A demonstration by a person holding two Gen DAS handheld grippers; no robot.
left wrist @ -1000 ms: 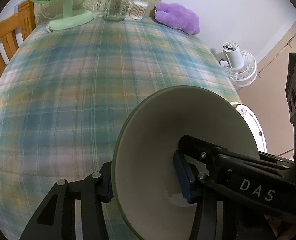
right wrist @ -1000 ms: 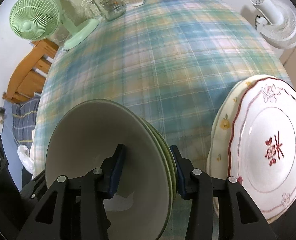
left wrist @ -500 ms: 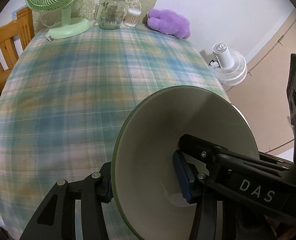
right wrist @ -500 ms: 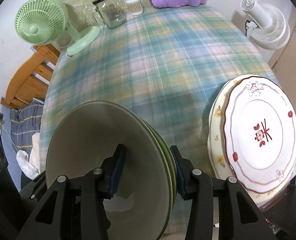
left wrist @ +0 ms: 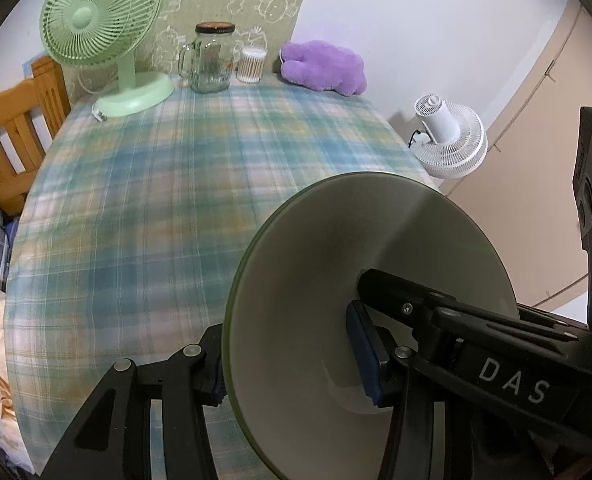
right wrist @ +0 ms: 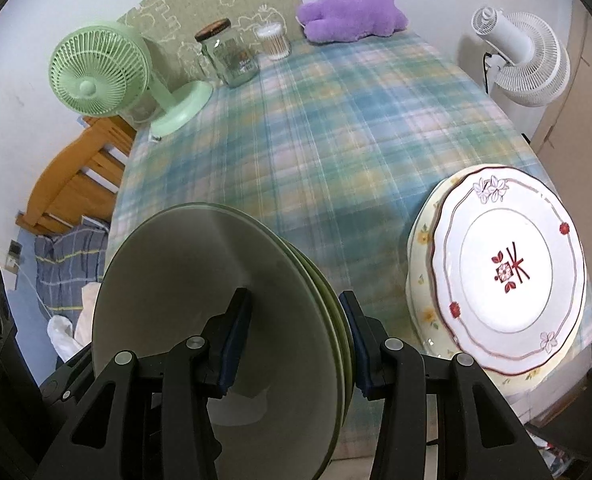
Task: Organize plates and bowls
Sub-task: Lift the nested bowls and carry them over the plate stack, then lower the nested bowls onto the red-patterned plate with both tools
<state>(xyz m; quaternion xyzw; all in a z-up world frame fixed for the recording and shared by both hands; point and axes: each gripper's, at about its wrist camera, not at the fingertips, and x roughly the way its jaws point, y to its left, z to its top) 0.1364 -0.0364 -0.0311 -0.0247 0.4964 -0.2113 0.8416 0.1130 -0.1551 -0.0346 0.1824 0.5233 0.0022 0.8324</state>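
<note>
A nested stack of pale green bowls [right wrist: 200,272] hangs tilted above the plaid table, held by both grippers at once. My right gripper [right wrist: 296,340] is shut on it, one blue pad inside the top bowl and the other against the outer rims. From the other side my left gripper [left wrist: 292,368] is shut on the same bowls [left wrist: 335,260], with one finger outside and one inside. A white plate with red flowers [right wrist: 507,264] lies on a cream plate [right wrist: 419,240] at the table's near right edge.
A green desk fan [right wrist: 96,80], a glass jar [right wrist: 232,56], a tub of cotton swabs [right wrist: 274,42] and a purple plush [right wrist: 351,12] line the far edge of the plaid tablecloth [right wrist: 335,128]. A white fan [right wrist: 523,60] stands beyond the right side, a wooden chair [right wrist: 76,184] on the left.
Both grippers have risen with the bowl stack still clamped. The table has dropped away below, and more of the far wall and the fans has come into view.
</note>
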